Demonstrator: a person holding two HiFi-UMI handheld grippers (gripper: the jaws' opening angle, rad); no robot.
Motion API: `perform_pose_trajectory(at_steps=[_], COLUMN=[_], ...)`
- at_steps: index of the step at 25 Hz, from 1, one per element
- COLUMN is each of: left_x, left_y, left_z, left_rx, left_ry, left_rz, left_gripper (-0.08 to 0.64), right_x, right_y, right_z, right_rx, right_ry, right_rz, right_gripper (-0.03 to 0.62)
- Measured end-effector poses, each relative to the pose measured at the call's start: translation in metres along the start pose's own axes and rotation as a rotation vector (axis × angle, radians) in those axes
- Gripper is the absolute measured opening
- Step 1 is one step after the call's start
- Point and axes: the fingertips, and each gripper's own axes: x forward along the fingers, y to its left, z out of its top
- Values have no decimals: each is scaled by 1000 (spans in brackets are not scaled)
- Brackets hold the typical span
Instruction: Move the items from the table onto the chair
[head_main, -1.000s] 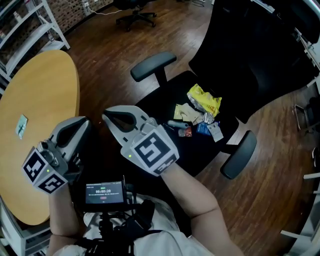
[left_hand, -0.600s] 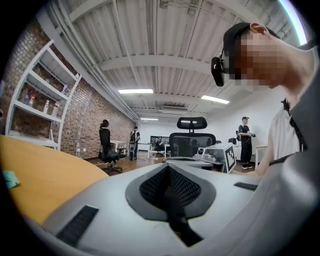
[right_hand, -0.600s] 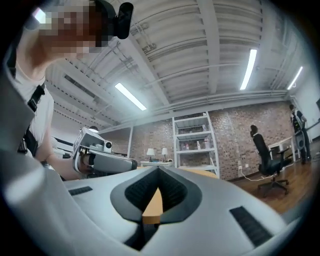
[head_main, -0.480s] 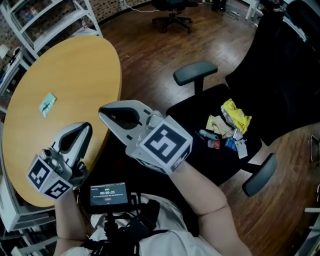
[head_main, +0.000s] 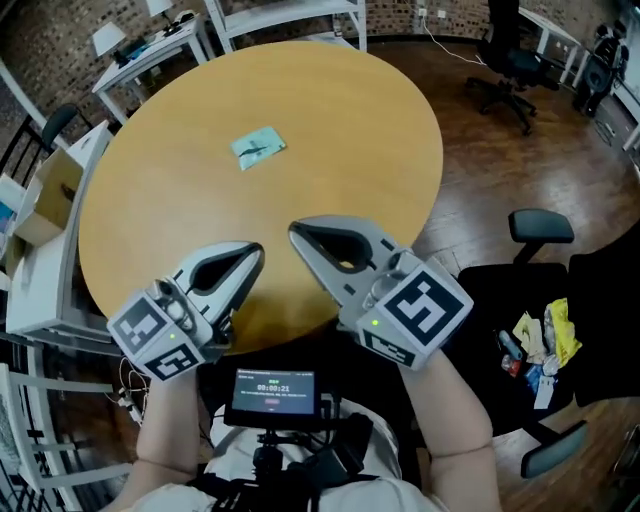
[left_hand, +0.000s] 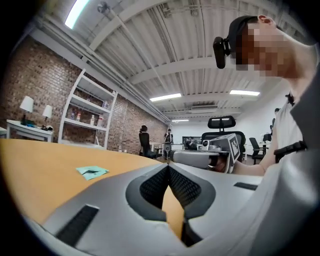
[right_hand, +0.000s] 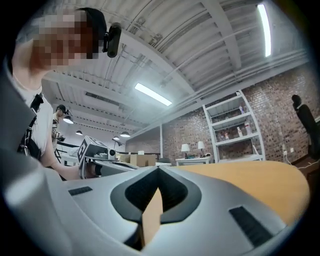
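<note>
One teal packet (head_main: 258, 147) lies flat on the round wooden table (head_main: 330, 120), toward its far side; it also shows in the left gripper view (left_hand: 92, 172), ahead and to the left. My left gripper (head_main: 255, 250) (left_hand: 168, 167) is shut and empty over the table's near edge. Beside it, my right gripper (head_main: 298, 232) (right_hand: 158, 170) is also shut with nothing in it. Both point level across the tabletop, well short of the packet. The black office chair (head_main: 480, 295) stands at the right with several small packets (head_main: 535, 345) heaped on its seat.
A white desk with a cardboard box (head_main: 50, 195) sits left of the table, and white shelving (head_main: 290, 12) stands behind it. Another office chair (head_main: 510, 65) is at the far right on the wood floor. A small screen (head_main: 273, 390) hangs at my chest.
Both grippers swung away from the chair and now hover over the table's near edge. The chair slid to the right of the head view. Both jaws stayed shut.
</note>
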Motion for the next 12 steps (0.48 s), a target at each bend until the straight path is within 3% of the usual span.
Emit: perform_pose_trajectory(at_steps=[5, 12], left_x=[-53, -97], left_y=[38, 69], left_z=[-15, -24], left_rx=[-29, -48], left_ry=[11, 16], left_rz=[127, 214], left_gripper=[12, 12], right_x=[46, 97], right_y=[22, 53], right_z=[-10, -27], right_rx=[36, 67], right_ry=[35, 68], right_rz=[86, 170], right_gripper=[2, 1])
